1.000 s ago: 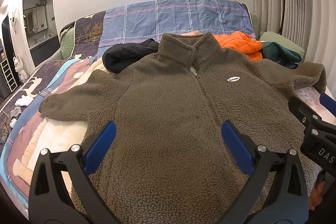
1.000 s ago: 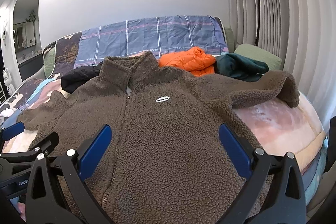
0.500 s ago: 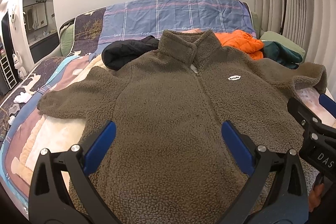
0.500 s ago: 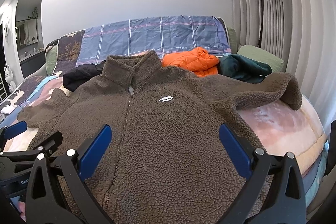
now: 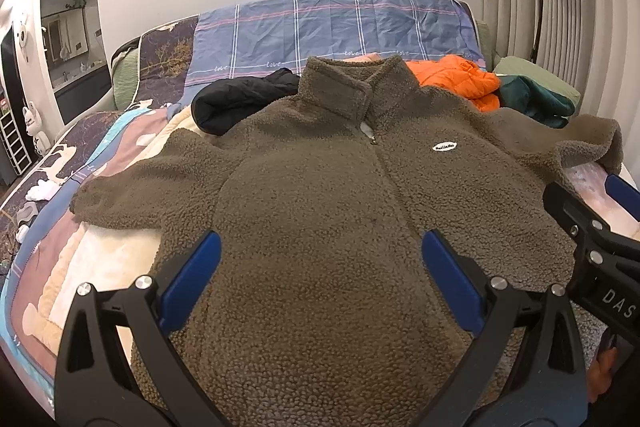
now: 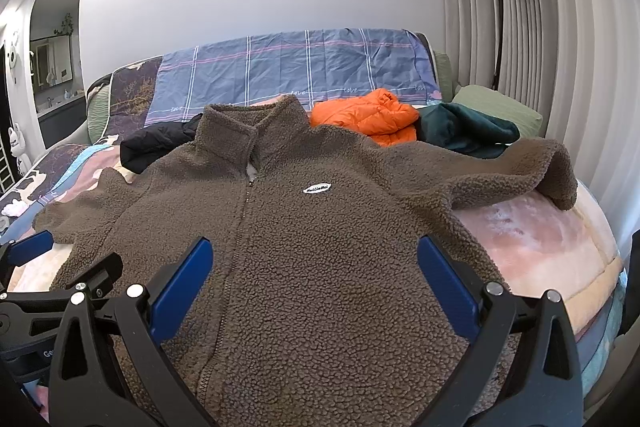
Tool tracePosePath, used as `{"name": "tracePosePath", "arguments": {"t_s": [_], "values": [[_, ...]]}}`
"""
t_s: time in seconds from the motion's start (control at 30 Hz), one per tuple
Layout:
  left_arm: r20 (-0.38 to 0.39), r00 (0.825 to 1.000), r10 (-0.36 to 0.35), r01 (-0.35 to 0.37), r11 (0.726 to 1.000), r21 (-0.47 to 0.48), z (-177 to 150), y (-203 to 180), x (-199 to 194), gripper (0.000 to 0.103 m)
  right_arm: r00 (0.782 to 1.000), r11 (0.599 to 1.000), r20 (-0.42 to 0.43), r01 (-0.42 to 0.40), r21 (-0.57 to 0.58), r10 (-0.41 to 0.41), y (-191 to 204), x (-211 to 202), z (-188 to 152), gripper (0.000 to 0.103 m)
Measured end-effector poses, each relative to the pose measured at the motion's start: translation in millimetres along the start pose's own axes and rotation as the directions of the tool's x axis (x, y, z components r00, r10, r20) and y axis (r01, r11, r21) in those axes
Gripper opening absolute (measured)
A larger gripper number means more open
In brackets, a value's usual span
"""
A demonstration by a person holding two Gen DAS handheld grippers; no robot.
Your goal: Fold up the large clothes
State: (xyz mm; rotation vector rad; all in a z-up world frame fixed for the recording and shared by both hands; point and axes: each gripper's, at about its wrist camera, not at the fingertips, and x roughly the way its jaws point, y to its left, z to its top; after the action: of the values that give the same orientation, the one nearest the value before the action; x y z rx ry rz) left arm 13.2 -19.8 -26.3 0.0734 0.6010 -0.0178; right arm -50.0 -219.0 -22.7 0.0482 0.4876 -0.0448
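A large brown fleece jacket (image 5: 320,187) lies front-up and zipped on the bed, collar toward the headboard, both sleeves spread sideways. Its right sleeve (image 6: 520,171) is doubled over near the bed's edge. My left gripper (image 5: 320,275) hovers open above the jacket's lower left body, holding nothing. Over the lower right body my right gripper (image 6: 312,279) also stands open and empty; the same jacket (image 6: 320,247) fills that view. Each gripper shows at the edge of the other's view: the right gripper (image 5: 600,227) on the right, the left gripper (image 6: 40,267) on the left.
Behind the collar lie a black garment (image 5: 240,99), an orange puffer jacket (image 6: 364,115) and a dark green garment (image 6: 464,131). A blue plaid sheet (image 5: 340,27) covers the headboard. A floor lamp (image 6: 496,7) stands by the curtains at right. The patterned bedspread (image 5: 80,155) lies bare left of the jacket.
Both grippers have drifted slightly, shifting the view of the jacket a little. The jacket has not moved and both grippers stay open.
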Motion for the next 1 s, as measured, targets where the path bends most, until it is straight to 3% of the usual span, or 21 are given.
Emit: {"name": "tracePosePath", "arguments": {"t_s": [1.0], "values": [[-0.015,1.0,-0.007,0.007,1.0,-0.029,-2.7,7.5,8.3,0.101,1.0,1.0,-0.02,0.007,0.011,-0.007,-3.6,1.9,-5.3,0.102]]}}
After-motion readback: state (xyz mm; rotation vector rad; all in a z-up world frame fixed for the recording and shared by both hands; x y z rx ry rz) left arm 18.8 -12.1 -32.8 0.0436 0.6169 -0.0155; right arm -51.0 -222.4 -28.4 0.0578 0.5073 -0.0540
